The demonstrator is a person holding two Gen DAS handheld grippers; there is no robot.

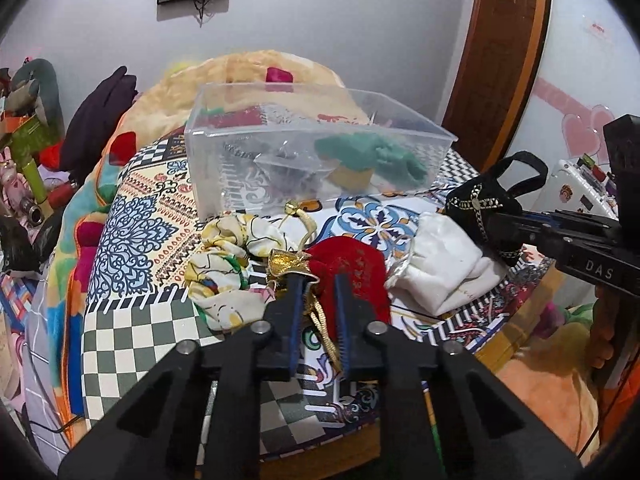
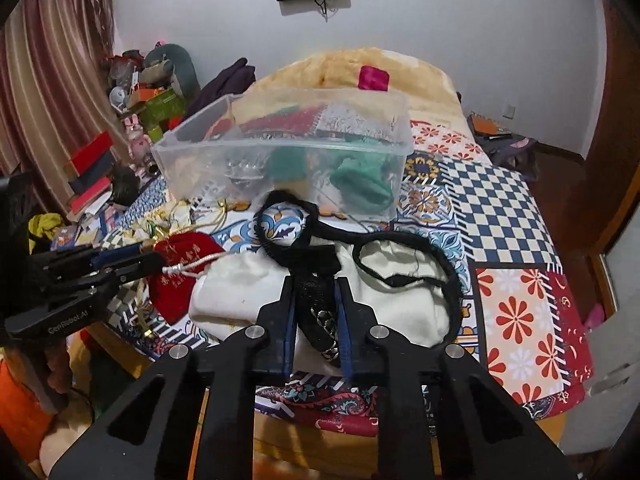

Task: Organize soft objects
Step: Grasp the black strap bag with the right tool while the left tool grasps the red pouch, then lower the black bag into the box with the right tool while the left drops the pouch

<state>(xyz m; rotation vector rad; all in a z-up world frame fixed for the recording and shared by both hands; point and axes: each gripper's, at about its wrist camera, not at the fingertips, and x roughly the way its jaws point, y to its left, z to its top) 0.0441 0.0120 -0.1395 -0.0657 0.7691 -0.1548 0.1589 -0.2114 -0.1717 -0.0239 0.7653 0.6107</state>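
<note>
A clear plastic bin stands on the patterned bed and holds a green cloth. My left gripper is shut on the neck of a red velvet pouch with gold trim. My right gripper is shut on a black bag with chain trim and loop handles, held just above a white cloth pouch. A floral fabric piece lies left of the red pouch.
The bed's patterned cover spreads to the right. A yellow blanket with a pink item lies behind the bin. Clutter, books and toys crowd the left side. A wooden door stands at the right.
</note>
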